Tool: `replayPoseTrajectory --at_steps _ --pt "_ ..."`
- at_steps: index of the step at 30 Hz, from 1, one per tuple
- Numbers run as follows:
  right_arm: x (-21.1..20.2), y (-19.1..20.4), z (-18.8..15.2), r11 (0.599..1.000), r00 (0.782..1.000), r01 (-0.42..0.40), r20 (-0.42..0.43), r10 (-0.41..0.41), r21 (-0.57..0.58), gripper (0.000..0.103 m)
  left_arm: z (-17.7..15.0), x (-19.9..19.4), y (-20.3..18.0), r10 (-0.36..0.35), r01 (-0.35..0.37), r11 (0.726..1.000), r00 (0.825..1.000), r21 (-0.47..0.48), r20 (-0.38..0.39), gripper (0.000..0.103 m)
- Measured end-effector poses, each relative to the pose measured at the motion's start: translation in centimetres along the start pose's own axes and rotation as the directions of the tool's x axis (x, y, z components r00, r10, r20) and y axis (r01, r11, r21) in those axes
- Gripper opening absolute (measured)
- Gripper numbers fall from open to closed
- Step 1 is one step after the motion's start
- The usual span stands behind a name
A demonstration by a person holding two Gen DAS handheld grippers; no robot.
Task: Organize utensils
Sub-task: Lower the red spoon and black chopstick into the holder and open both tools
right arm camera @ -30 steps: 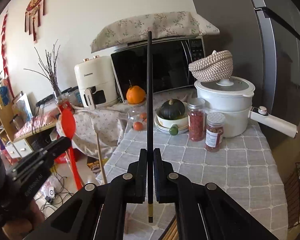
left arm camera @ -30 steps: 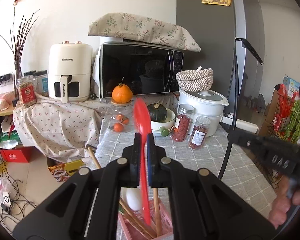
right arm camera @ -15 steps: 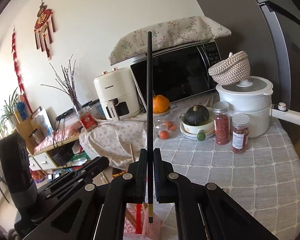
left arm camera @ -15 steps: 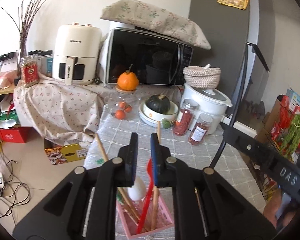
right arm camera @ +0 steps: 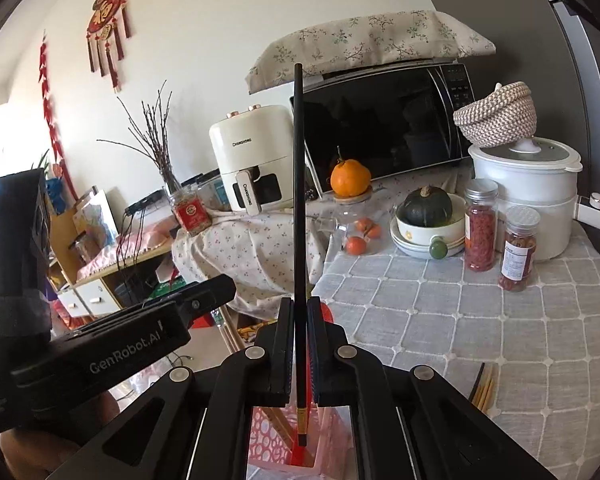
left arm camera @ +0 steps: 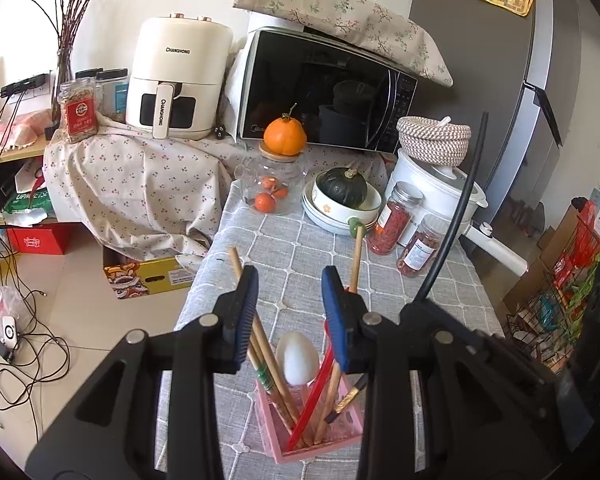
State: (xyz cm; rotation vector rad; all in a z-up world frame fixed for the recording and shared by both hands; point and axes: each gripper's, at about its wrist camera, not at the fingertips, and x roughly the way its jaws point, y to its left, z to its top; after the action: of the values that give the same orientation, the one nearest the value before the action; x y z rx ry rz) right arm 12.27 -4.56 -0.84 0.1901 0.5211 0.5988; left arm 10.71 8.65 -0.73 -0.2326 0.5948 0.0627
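A pink holder (left arm camera: pixel 300 446) stands on the grey checked tablecloth, low in both views. It holds wooden chopsticks (left arm camera: pixel 268 372), a white spoon (left arm camera: pixel 298 358), a red spoon (left arm camera: pixel 314 396) and a wooden handle with a green end (left arm camera: pixel 356 256). My left gripper (left arm camera: pixel 290 308) hovers just above it, its jaws opening, with nothing pressed between the blue pads. My right gripper (right arm camera: pixel 299 316) is shut on a long black chopstick (right arm camera: pixel 299 200), held upright. The gold-banded lower tip dips into the holder (right arm camera: pixel 268 440). The left gripper (right arm camera: pixel 216 286) shows side-on at the left.
At the back of the table stand a glass jar of oranges (left arm camera: pixel 274 196), a bowl with a dark pumpkin (left arm camera: pixel 342 200), two spice jars (left arm camera: pixel 396 224) and a white cooker (left arm camera: pixel 432 184). Behind them are a microwave (left arm camera: pixel 324 92) and an air fryer (left arm camera: pixel 176 80). More wooden chopsticks (right arm camera: pixel 484 388) lie to the right.
The left gripper let go of the red spoon, which now rests in the pink holder, and its jaws have spread. The right gripper brought the black chopstick over, its tip now in the holder.
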Motion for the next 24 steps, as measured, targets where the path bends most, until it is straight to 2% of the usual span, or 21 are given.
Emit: replayPoseTrajectory --at_steps 5,11,17,19,21,24 --pt "1.2 0.4 -0.6 1.000 0.996 -0.011 -0.093 0.009 -0.023 0.008 0.2 0.1 0.2 -0.030 0.029 0.999 0.999 -0.028 -0.025 0.035" --pt "-0.4 -1.3 0.4 0.999 0.997 -0.013 -0.074 0.015 0.035 0.013 0.2 -0.1 -0.2 -0.075 0.071 0.996 0.996 -0.060 -0.056 0.035" --pt "-2.0 -4.6 1.5 0.991 0.997 0.032 -0.068 -0.023 0.129 0.015 -0.3 0.0 -2.2 -0.091 0.090 0.996 0.992 -0.014 -0.086 0.035" --pt "-2.5 -5.8 1.7 0.985 0.997 0.048 -0.073 -0.036 0.163 0.015 -0.6 0.3 -3.0 -0.115 0.115 0.993 0.987 -0.006 -0.109 0.035" --pt "-2.9 -6.8 2.0 0.979 0.995 0.063 -0.085 -0.047 0.195 0.015 -1.1 0.6 -4.1 -0.145 0.147 0.989 0.979 0.007 -0.140 0.035" --pt "-3.2 -8.8 2.0 0.965 0.990 0.099 -0.125 -0.070 0.243 0.016 -1.7 1.0 -6.1 -0.143 0.156 0.985 0.975 0.068 -0.168 0.035"
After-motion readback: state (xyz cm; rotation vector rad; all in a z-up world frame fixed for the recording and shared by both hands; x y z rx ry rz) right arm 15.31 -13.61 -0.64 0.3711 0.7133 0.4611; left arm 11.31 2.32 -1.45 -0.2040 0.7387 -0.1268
